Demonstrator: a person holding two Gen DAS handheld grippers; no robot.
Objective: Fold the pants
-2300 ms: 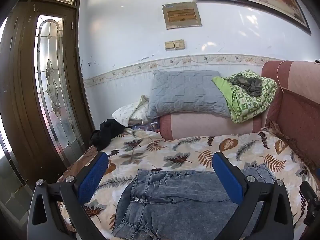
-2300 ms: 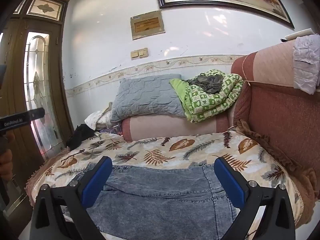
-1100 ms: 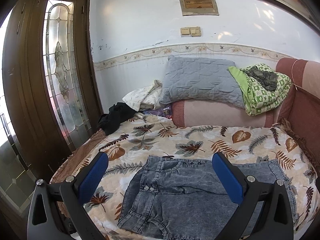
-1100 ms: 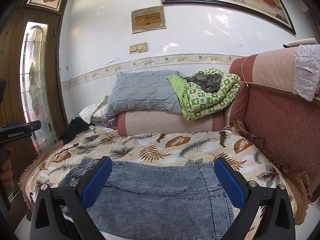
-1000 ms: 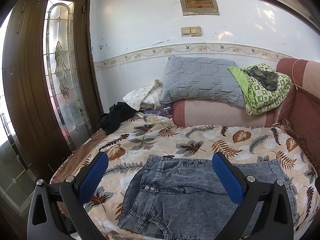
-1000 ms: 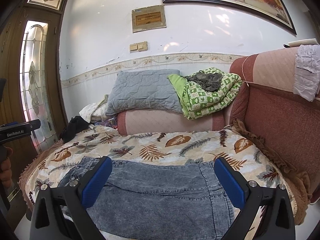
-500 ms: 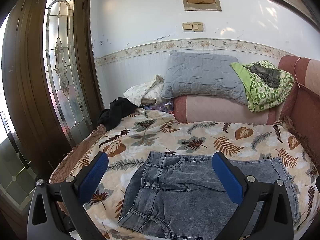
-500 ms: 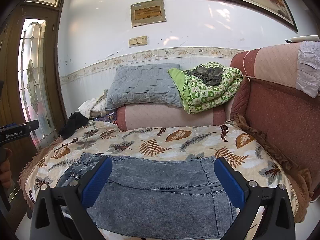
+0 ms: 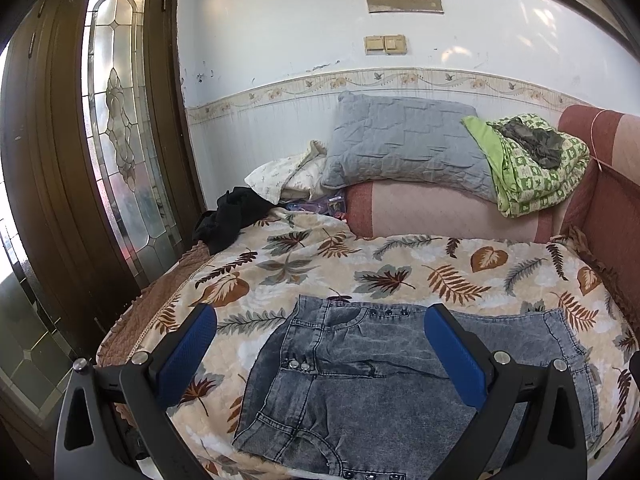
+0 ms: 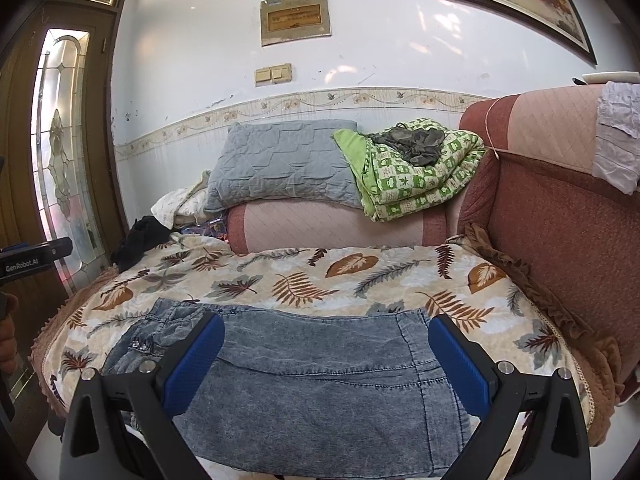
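Grey-blue denim pants point(image 9: 380, 380) lie folded in a flat rectangle on the leaf-print sofa cover point(image 9: 400, 264), near its front edge, waistband to the left. They also show in the right wrist view point(image 10: 320, 376). My left gripper point(image 9: 320, 352) is open and empty, held above and in front of the pants' waist end. My right gripper point(image 10: 326, 356) is open and empty, above the middle and hem end of the pants. Neither touches the cloth.
A grey pillow point(image 9: 404, 144), a green checked blanket point(image 9: 532, 168) and a pink bolster point(image 9: 440, 212) sit at the sofa's back. Black cloth point(image 9: 228, 216) lies at the back left. A wooden glass door point(image 9: 112, 160) stands left; the red sofa arm point(image 10: 560, 220) stands right.
Both grippers have drawn back and risen slightly from the sofa, so more of the pants and cover shows. The pants have not moved. Both grippers stay open.
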